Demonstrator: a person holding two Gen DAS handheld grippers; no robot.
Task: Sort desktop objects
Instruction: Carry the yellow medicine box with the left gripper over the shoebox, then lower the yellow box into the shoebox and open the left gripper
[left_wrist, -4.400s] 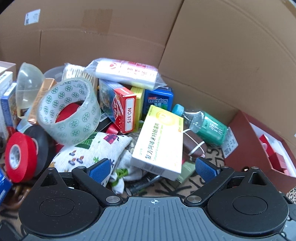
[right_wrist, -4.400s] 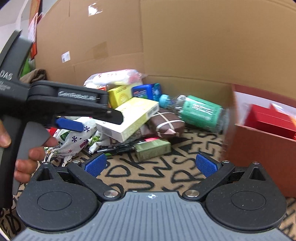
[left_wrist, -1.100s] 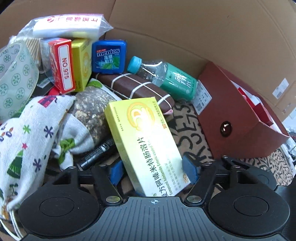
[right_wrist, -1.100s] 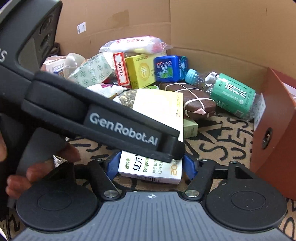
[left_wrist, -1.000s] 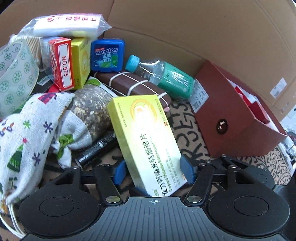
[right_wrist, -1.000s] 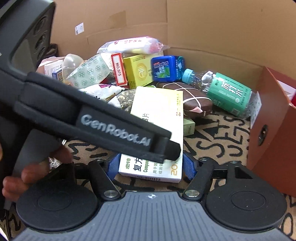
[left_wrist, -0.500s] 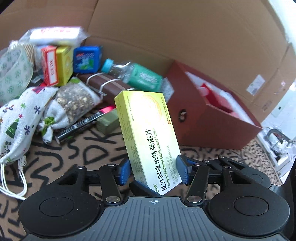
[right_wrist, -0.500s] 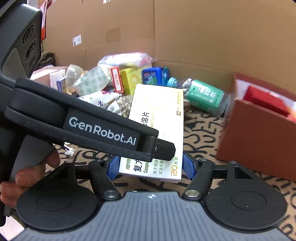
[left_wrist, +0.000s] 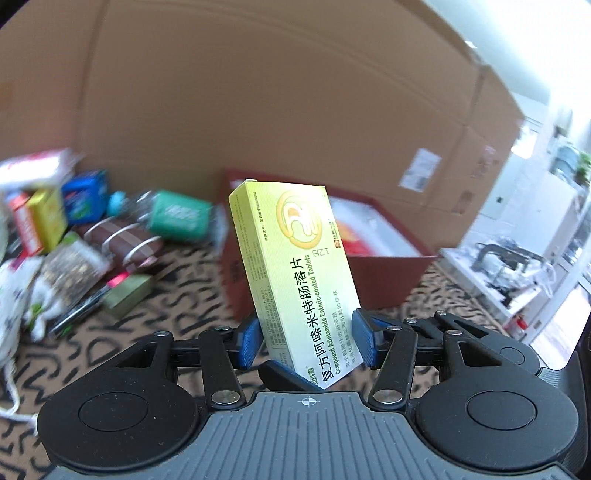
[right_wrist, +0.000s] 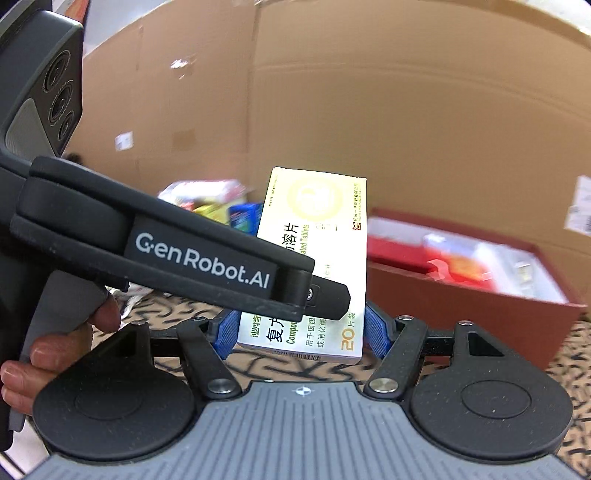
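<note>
**Both tools on one medicine box**

Your left tool is clamped on the lower end of the yellow medicine box, its blue pads pressed against the box's two long edges. The box stands nearly upright, tipped a little to the left, lifted clear of the patterned mat. Your right tool also grips the same box near its bottom end, blue pads tight on either side; the left tool's black body crosses in front of it there, with your left hand on the grey trigger.

Just behind the box sits the open red box, holding red and white items too blurred to name. To the left, well apart from the tools, lies the pile: a green-labelled bottle, a brown banded bundle, a blue tin and a small olive box. Cardboard walls enclose everything.
</note>
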